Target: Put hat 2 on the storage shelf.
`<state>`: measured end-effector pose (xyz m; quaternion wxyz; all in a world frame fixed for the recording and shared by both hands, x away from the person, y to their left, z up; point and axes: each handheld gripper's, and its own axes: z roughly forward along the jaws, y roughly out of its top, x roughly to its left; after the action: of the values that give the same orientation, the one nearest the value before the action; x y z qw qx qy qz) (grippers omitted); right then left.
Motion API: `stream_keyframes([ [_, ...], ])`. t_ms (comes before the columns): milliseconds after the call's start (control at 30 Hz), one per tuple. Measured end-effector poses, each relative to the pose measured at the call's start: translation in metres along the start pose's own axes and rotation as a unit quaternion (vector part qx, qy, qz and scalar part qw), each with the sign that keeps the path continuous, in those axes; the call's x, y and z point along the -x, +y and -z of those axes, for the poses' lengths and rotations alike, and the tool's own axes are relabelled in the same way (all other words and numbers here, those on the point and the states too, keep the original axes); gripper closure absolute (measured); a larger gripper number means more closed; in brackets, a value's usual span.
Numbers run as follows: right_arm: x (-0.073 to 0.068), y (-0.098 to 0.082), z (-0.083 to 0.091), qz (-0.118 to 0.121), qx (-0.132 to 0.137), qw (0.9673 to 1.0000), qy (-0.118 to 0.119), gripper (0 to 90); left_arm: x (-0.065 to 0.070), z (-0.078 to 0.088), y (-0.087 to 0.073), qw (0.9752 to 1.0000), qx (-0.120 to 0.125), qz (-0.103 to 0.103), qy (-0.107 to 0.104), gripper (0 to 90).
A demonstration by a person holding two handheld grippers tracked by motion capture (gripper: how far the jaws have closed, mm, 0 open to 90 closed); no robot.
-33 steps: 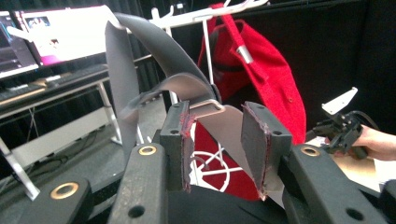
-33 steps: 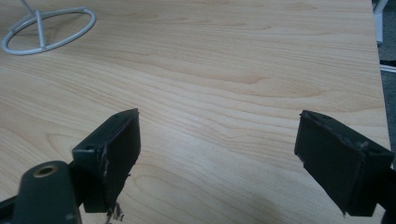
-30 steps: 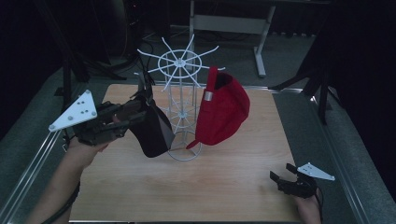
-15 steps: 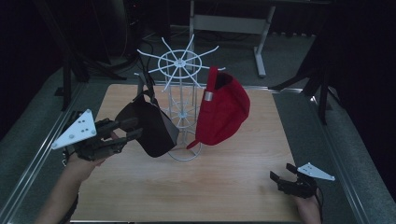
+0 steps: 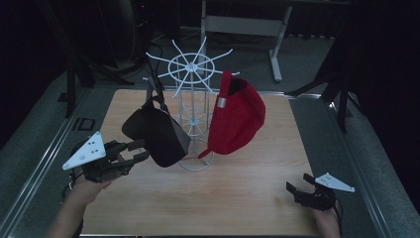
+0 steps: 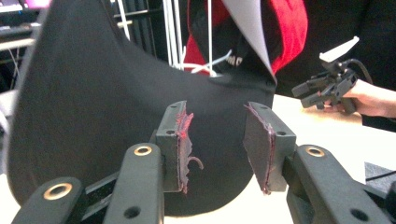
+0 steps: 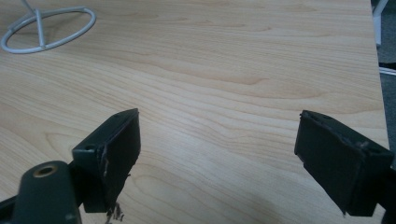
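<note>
The left gripper (image 5: pixel 136 151) has dropped away from the black cap (image 5: pixel 153 134) since a moment ago and now sits low beside it, jaws parted with nothing between the pads (the cap's brim shows just beyond them). The black cap hangs on the white wire rack (image 5: pixel 193 99), opposite a red cap (image 5: pixel 237 119). The right gripper (image 5: pixel 297 191) rests near the wooden table (image 5: pixel 247 188) edge, spread wide and empty.
</note>
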<state>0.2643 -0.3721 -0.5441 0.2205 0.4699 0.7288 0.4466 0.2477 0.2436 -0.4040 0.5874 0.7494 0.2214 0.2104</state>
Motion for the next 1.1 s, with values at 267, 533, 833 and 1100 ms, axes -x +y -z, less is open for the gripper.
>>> stream_keyframes([
  [267,-0.001,0.000,-0.001,0.008,0.001,1.0000,-0.004,14.3,0.001,-0.006,-0.028,0.9997,-0.020,0.010,-0.001,60.1],
  [533,0.001,0.000,0.000,-0.003,0.005,1.0000,0.005,14.3,0.003,-0.008,-0.054,0.9992,-0.031,0.024,0.006,58.8],
  [833,0.000,0.000,0.000,0.004,0.003,1.0000,-0.001,14.3,0.006,-0.010,-0.085,0.9980,-0.048,0.038,0.016,58.8],
  [1100,-0.001,-0.001,0.000,0.006,0.003,1.0000,-0.003,14.3,0.006,-0.011,-0.111,0.9965,-0.055,0.058,0.023,58.8],
])
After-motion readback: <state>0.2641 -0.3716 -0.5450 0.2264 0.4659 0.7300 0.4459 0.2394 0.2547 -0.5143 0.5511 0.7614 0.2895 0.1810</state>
